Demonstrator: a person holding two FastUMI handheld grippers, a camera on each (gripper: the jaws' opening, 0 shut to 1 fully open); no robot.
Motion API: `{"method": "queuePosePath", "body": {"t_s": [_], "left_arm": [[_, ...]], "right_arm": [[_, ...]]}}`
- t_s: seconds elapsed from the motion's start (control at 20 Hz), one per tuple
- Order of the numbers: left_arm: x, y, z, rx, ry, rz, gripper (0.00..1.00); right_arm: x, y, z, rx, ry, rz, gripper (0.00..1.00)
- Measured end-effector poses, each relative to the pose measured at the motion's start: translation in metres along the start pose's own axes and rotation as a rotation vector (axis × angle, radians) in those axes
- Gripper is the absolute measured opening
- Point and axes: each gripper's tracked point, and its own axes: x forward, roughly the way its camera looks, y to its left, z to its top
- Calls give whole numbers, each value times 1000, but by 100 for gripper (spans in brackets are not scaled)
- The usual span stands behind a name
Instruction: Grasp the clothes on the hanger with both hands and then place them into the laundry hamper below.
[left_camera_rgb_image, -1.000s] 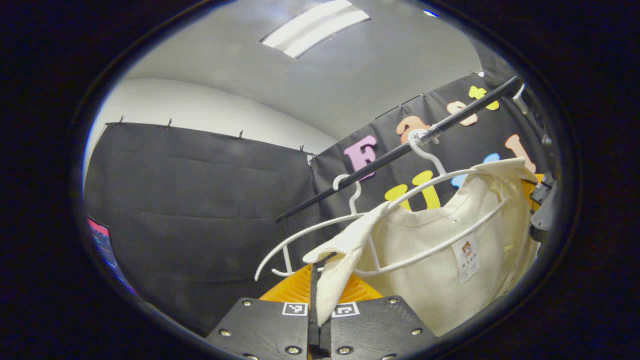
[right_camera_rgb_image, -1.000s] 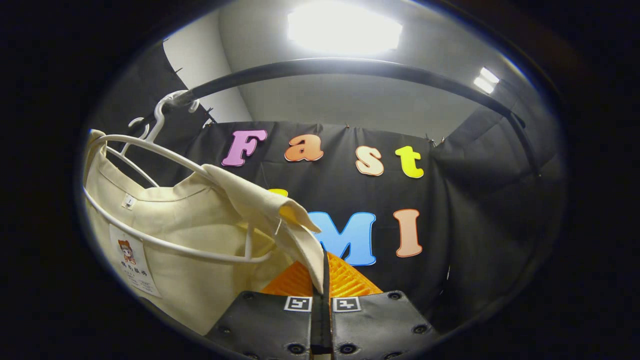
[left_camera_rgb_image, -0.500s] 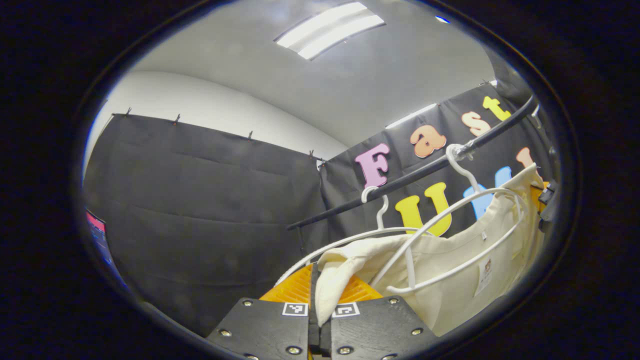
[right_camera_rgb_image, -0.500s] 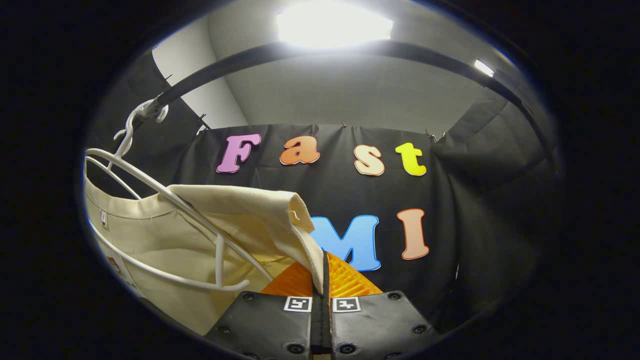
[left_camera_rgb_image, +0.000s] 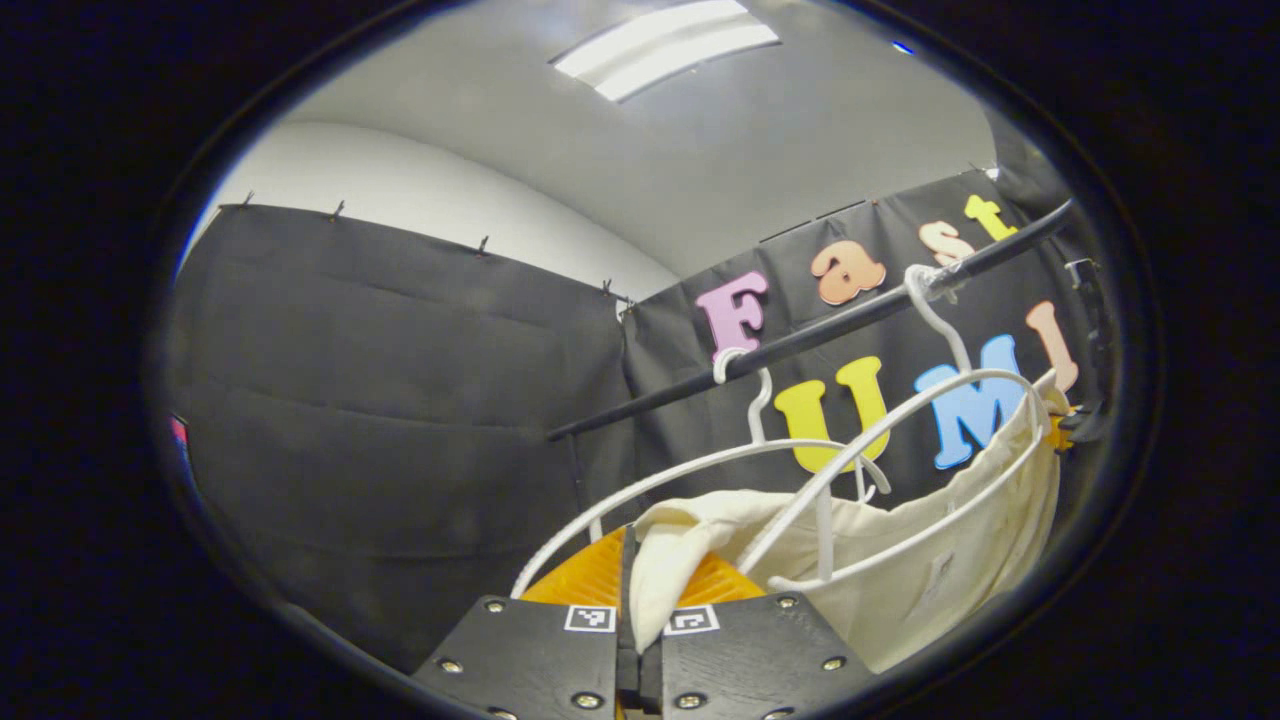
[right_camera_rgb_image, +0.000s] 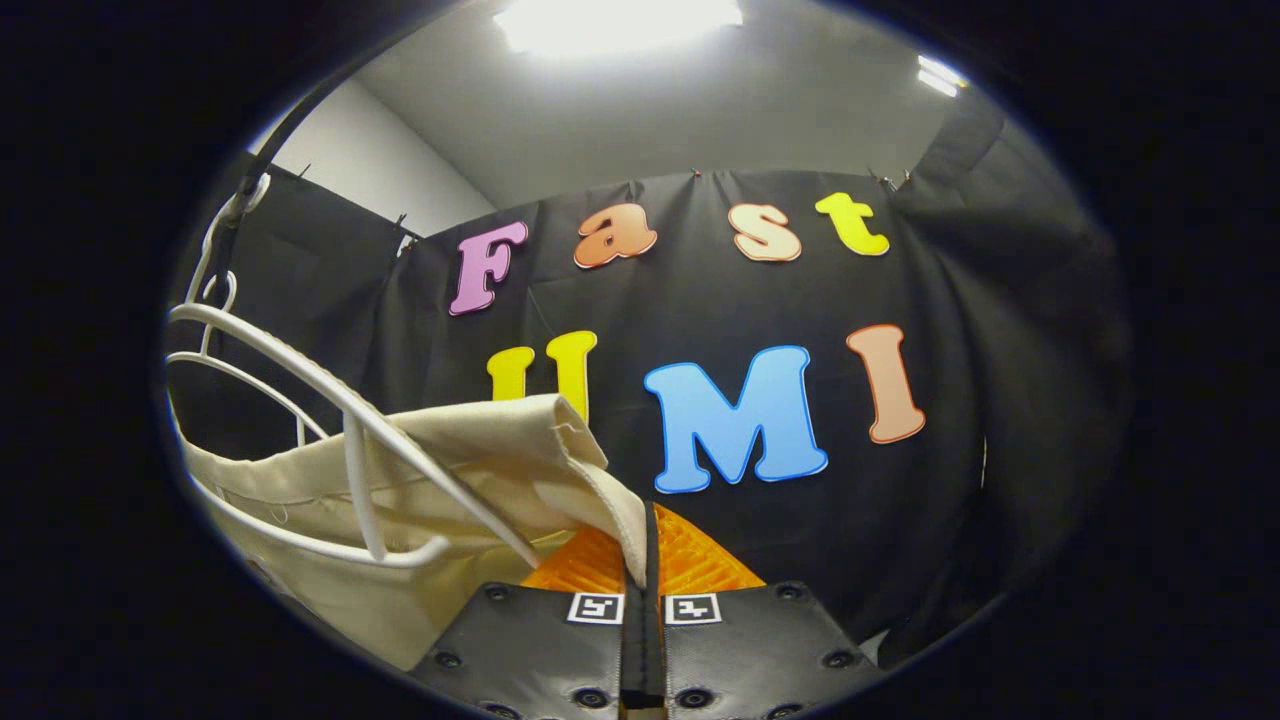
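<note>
Left gripper (left_camera_rgb_image: 637, 612): jaws closed tight, pinching a fold of the cream garment (left_camera_rgb_image: 900, 560) right at the tips, 6 o'clock in left gripper view. Cloth runs from there out to 3–4 o'clock, sagging below the white hanger (left_camera_rgb_image: 905, 415) that carries it. That hanger's hook sits on the black rail (left_camera_rgb_image: 820, 330), which crosses from 3 o'clock up to 1 o'clock. A 2nd white hanger (left_camera_rgb_image: 700, 465), bare, hooks on the same rail nearer centre. At 3 o'clock, by the garment's far end, a dark shape, prob the other gripper, too small at the rim to be sure.

Right gripper (right_camera_rgb_image: 640, 585): jaws closed too, clamped on the garment's (right_camera_rgb_image: 480, 450) other corner at 6 o'clock in right gripper view. Cloth spreads toward 8–9 o'clock, with the hanger (right_camera_rgb_image: 330, 400) wire passing over it. The lower hanger bar is inside the neck opening. Rail (right_camera_rgb_image: 275, 150) is at 10–11 o'clock, hooks on it.

Garment still partly draped on hanger.
</note>
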Motion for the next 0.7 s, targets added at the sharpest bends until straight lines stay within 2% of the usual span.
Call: {"method": "queuePosePath", "body": {"t_s": [0.45, 0.7], "left_arm": [[11, -10, -31, -6, 15, 9, 3], [8, -12, -39, 5, 31, 1, 2]], "right_arm": [[-17, 5, -38, -30, 48, 43, 1], [-25, 1, -68, -10, 131, 54, 1]]}}
